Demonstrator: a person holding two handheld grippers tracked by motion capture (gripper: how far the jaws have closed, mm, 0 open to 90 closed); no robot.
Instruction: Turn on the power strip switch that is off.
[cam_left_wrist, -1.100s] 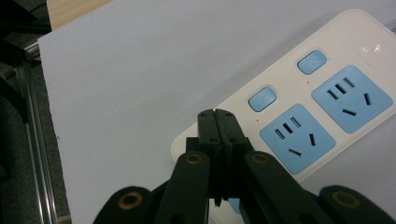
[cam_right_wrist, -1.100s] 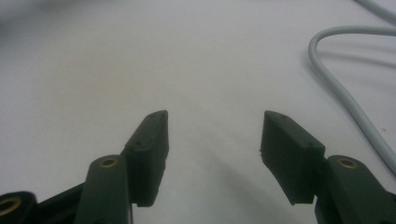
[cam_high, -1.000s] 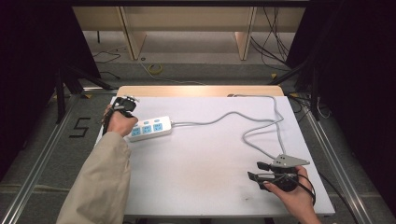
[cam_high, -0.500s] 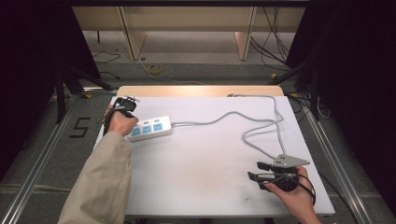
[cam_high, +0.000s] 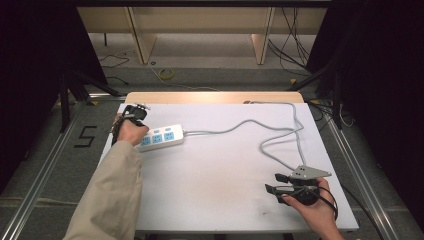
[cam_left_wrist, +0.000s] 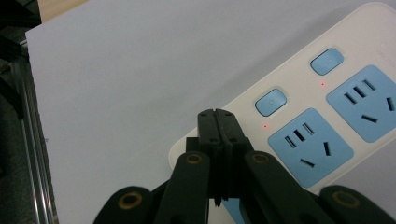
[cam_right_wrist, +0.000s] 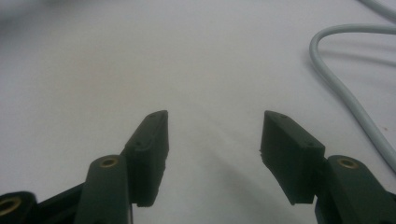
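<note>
White board covers the table (cam_high: 220, 200), with dark floor and wooden shelving beyond it. At the far left corner, the left gripper (cam_left_wrist: 217, 114) has its jaws pressed flat together with nothing between them, tips poised over the near end of the white power strip (cam_left_wrist: 299, 116), just short of a blue button (cam_left_wrist: 271, 101). Well apart, the right gripper (cam_right_wrist: 212, 135) holds its jaws spread over bare board, the grey cable (cam_right_wrist: 345, 88) curving past just beside its right fingertip.

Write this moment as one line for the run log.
left gripper: shut, over power strip end | right gripper: open, empty, above table | cable: loose on table
</note>
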